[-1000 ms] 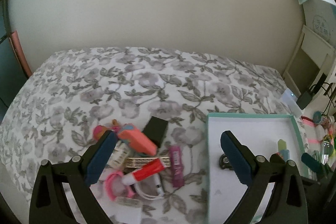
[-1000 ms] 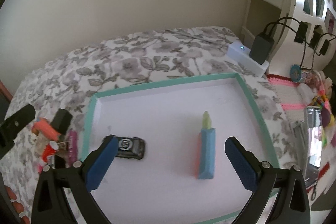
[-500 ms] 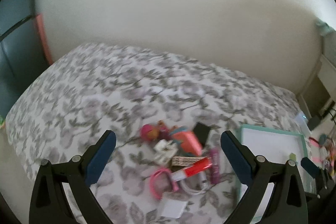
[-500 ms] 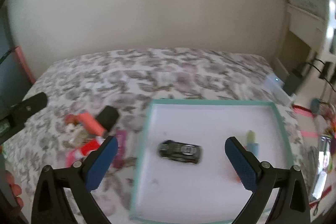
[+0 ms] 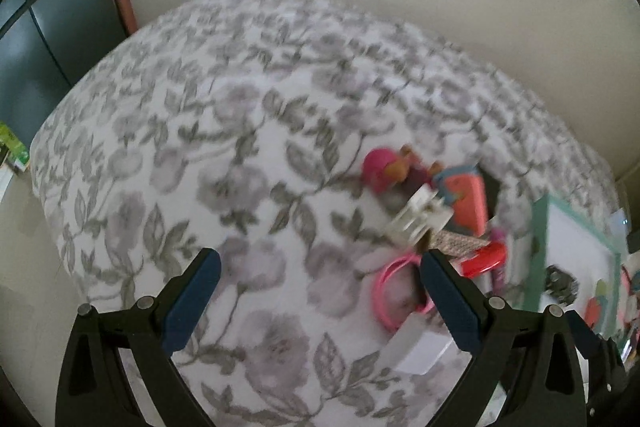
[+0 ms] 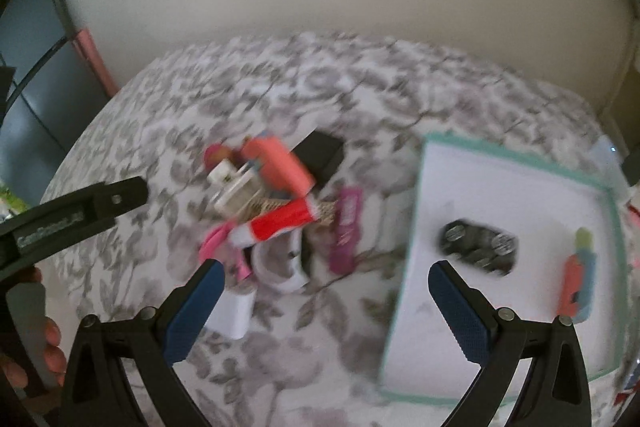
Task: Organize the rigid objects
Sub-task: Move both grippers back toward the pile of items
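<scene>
We hold both tools spread wide and empty over the floral bed (image 6: 168, 131): the left tool (image 5: 318, 269), the right tool (image 6: 326, 279). The toy pile (image 6: 276, 195) lies left of the teal-rimmed tray (image 6: 520, 159), where a black toy car (image 6: 478, 245) rests.

A heap of items (image 6: 276, 203) lies on the bed (image 6: 360, 99), left of the tray (image 6: 520, 163) holding 2 things.

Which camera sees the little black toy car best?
The right wrist view. There the toy car lies whole, though blurred, on the white floor of the teal-rimmed tray, with nothing covering it. In the left wrist view the car is a small dark smudge at the far right edge, partly behind the tray's rim.
</scene>
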